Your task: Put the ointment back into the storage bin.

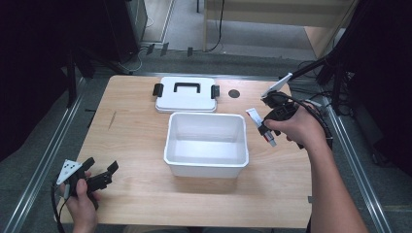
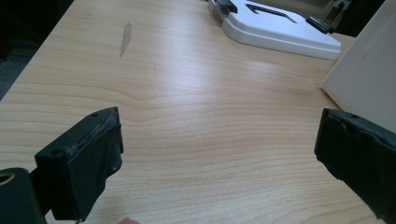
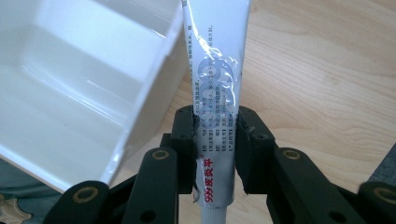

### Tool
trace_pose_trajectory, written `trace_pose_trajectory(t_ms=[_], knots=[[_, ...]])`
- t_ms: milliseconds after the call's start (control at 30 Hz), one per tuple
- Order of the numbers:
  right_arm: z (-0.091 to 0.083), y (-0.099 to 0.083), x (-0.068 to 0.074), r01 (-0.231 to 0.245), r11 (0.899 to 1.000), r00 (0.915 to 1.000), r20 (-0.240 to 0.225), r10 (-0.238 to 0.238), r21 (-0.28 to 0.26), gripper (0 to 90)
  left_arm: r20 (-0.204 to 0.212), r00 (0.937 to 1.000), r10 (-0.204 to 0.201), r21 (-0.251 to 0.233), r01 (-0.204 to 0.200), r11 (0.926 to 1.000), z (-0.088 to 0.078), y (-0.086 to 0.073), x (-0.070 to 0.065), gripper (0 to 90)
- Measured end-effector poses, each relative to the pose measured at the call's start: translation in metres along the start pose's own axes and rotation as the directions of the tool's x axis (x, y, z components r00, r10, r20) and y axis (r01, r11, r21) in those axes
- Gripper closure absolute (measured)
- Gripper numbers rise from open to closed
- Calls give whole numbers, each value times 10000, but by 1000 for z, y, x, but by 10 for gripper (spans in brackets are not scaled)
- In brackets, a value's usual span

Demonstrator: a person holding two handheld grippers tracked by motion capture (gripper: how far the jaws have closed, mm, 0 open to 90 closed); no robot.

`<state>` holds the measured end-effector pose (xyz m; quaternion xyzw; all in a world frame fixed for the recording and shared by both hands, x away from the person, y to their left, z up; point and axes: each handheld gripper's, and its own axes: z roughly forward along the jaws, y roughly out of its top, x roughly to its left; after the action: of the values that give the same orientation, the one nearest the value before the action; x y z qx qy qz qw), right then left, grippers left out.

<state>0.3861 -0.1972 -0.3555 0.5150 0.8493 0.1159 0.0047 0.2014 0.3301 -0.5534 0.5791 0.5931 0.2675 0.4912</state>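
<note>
One white tub (image 1: 206,144), one white lid (image 1: 186,94) with black handle and latches, one printed tube (image 3: 215,93), two grippers. The wooden table (image 1: 131,141) stands on grey floor, dark equipment around it. The tub sits mid-table, its lid flat at 12 o'clock, apart from it. The right gripper (image 1: 270,122), at the tub's 2 o'clock, pinches the tube near its cap end. The left gripper (image 1: 99,175), at 8 o'clock, hangs spread over bare wood.
</note>
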Motion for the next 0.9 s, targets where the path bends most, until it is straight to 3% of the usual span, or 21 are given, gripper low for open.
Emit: trace_pose_trajectory(t_ms=[233, 467, 900], knots=[[-5, 10, 17, 223, 9997, 9996, -161, -224, -62, 725, 6, 10000, 6, 0, -6, 10000, 0, 0, 0, 18], [1, 21, 37, 638, 9980, 9972, -392, -636, 34, 725, 4, 10000, -20, 1, 20, 10000, 0, 0, 0, 18], [15, 30, 55, 981, 9947, 9937, -566, -964, 291, 725, 26, 10000, -24, 26, 24, 10000, 0, 0, 0, 18]])
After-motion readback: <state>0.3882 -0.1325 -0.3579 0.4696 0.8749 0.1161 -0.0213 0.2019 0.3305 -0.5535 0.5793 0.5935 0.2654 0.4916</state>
